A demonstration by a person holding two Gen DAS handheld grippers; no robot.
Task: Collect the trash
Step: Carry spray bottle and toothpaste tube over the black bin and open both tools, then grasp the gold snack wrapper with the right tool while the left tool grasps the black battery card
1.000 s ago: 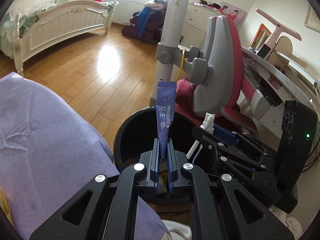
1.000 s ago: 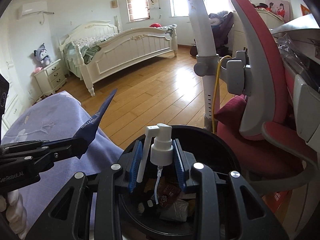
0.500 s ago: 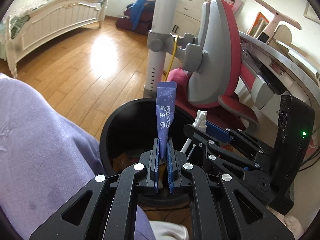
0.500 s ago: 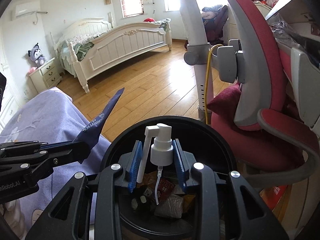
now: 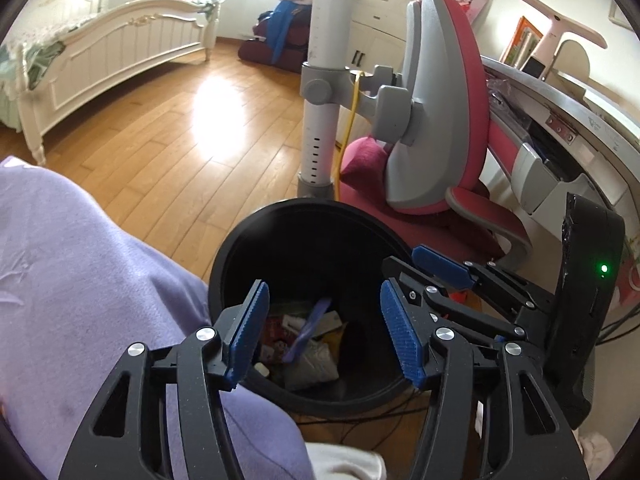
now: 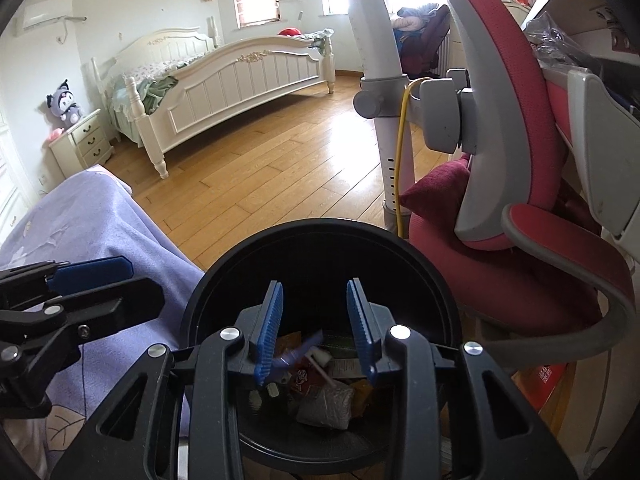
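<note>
Both claws have let go since a second ago: left claw [image 5: 324, 332] and right claw [image 6: 314, 326] now spread apart, empty, above the black bin [image 5: 240, 248]. Blue sachet [image 5: 308, 330] lies inside on the trash heap [image 6: 326, 402]; beside it, blurred, probably the white spray pump [image 6: 320, 360].

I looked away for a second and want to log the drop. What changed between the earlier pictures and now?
Both grippers let go. The left gripper opened and its blue sachet now lies in the black bin. The right gripper opened too; its white spray pump dropped among the trash. Both grippers still hover over the bin, which stayed beside the purple blanket and red chair.
</note>
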